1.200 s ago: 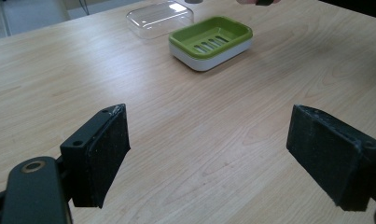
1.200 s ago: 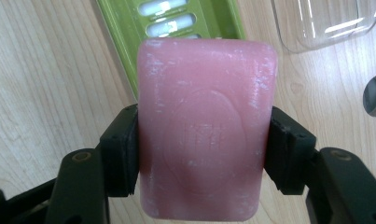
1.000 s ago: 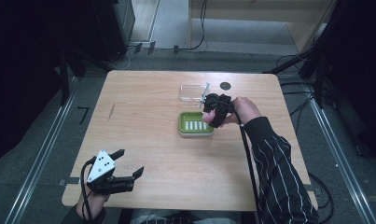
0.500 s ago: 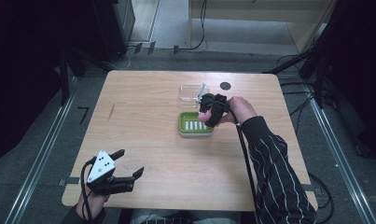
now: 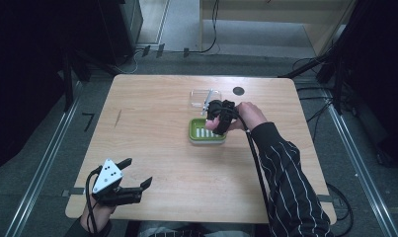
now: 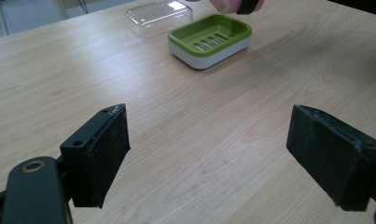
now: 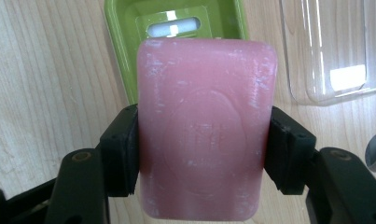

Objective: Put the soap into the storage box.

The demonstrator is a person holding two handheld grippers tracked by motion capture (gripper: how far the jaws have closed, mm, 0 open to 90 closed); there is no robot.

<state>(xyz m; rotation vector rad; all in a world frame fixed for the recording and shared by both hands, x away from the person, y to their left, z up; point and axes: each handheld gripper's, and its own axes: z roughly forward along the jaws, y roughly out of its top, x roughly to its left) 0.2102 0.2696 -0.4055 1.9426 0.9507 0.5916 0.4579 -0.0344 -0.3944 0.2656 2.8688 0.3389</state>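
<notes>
Nearest us, our left tool rested at the front-left of the bench, jaws spread wide with nothing between them. Farther out, our right tool held a pink bar of soap by its two long edges, above the near end of the green soap dish. We judged the bar stiff and fairly light but waxy and slippery, so those flat long sides were the sound place to grip, near the middle. In the right gripper view its long axis ran away from the tool, its far end over the dish's slotted floor, its broad stamped face up. Beyond the dish lay the clear lid, just beside it
</notes>
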